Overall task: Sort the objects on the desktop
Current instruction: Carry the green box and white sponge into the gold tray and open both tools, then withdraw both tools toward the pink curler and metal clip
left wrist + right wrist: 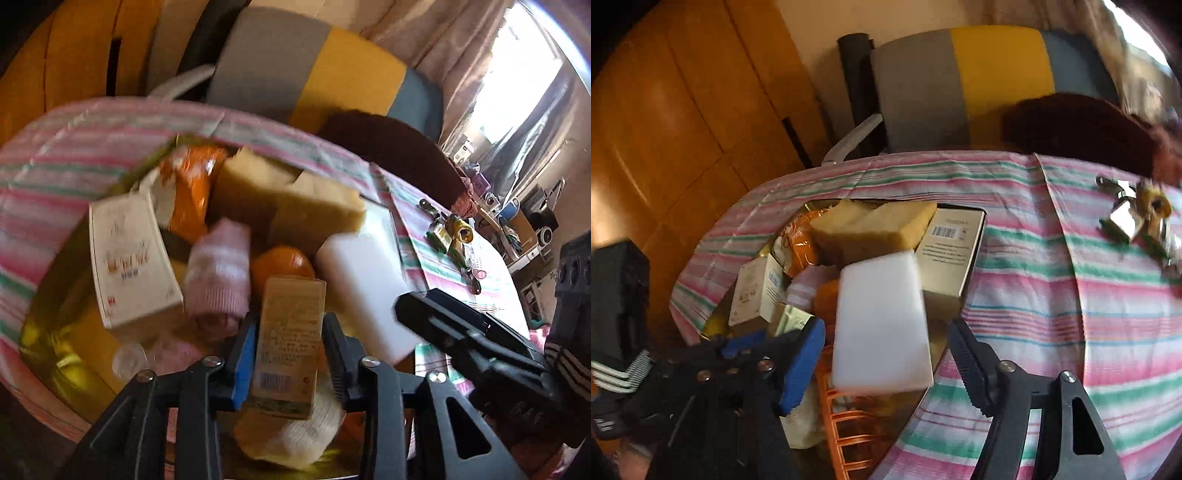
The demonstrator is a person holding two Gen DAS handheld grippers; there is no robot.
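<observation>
The golden tray point(40, 332) on the striped tablecloth point(1052, 295) holds a countable heap. There are 2 yellow sponges point(288, 195), lying side by side, and 1 white foam block point(882, 321). Boxes number 3 in the left wrist view: 1 white box point(133, 262), 1 tan box point(290, 343) and 1 beige box with a barcode point(951, 247). There is 1 orange fruit point(282, 260), 1 orange packet point(192, 192), 1 pink striped sock roll point(218, 273) and 1 cream sock roll point(295, 435). Beside the tray lie at least 2 brass padlocks point(448, 230); blur hides any further ones.

2 wrist views, close, angled down, sharing tray point(44, 354) point(975, 254).
</observation>
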